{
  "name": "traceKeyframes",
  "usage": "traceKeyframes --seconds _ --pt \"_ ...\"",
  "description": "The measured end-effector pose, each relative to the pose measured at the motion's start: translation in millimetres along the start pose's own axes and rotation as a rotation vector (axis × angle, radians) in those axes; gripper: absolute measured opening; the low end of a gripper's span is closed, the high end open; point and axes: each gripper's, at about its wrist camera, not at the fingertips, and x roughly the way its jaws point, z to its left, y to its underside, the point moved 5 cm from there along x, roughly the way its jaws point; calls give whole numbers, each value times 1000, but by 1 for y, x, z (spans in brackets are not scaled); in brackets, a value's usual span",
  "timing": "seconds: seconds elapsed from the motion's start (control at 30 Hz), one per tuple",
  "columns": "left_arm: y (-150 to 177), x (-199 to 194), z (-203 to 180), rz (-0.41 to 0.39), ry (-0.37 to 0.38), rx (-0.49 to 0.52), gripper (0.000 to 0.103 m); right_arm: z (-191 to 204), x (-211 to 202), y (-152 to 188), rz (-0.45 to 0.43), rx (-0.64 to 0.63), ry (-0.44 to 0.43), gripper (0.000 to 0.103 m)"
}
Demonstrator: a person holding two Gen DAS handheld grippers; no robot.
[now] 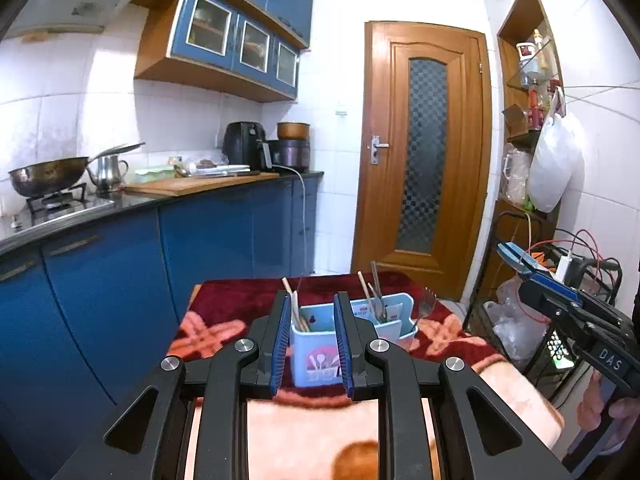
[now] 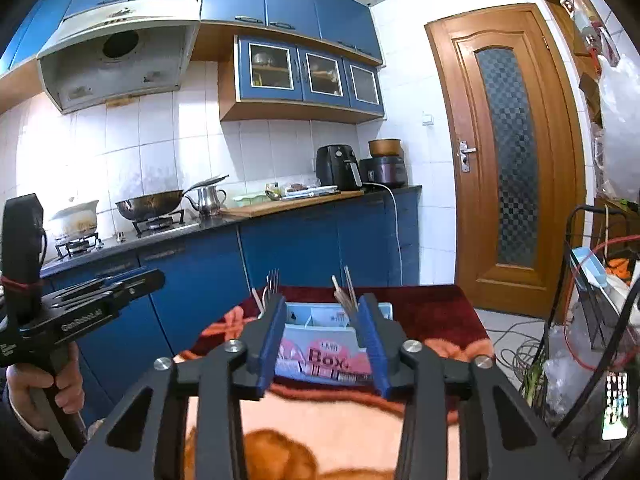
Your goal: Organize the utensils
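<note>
Nearest the lens, the left gripper (image 1: 312, 344), black-armed with blue ribbed pads, hangs spread apart and holding nothing, low over the peach and dark-red patterned blanket (image 1: 216, 324) that covers the table. Between its fingers, further back, stands the pale blue plastic utensil caddy (image 1: 316, 344), divided into compartments. Going left to right in the left wrist view: pale wooden chopsticks (image 1: 294, 304) lean in the left compartment, thin metal utensils (image 1: 376, 296) stand in the middle, and a steel fork (image 1: 426, 304) leans tines-up at the caddy's right edge; whether it sits inside cannot be told.

The right gripper (image 2: 324, 344) is likewise spread and empty, level, pointing at the caddy's long side from well apart.

These pieces are probably light, stiff and slick; the round chopsticks may roll between the pads. A pinch across the exposed upper shaft, pulling straight up, seems safest, since the light caddy could tip.
</note>
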Motion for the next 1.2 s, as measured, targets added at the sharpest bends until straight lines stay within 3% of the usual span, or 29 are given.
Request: traceKeyframes --seconds 0.23,0.4,0.73,0.8,0.9,1.0,1.2 --pt "41 -6 6 9 -12 -68 45 -1 -7 38 0 23 -3 59" --pt "79 11 8 36 -49 -117 46 -1 -1 67 4 1 13 73" --pt "140 48 -2 100 -135 -78 56 -20 21 120 48 0 83 89" --pt "147 51 -1 112 -153 -85 58 -26 22 127 48 17 99 103" --pt "153 54 1 127 -171 -84 70 -31 24 132 33 20 136 103" --pt "157 56 0 136 -172 -84 71 -32 30 139 42 -9 177 103" --pt "164 61 -6 167 -200 -57 71 -34 31 143 41 16 155 103"
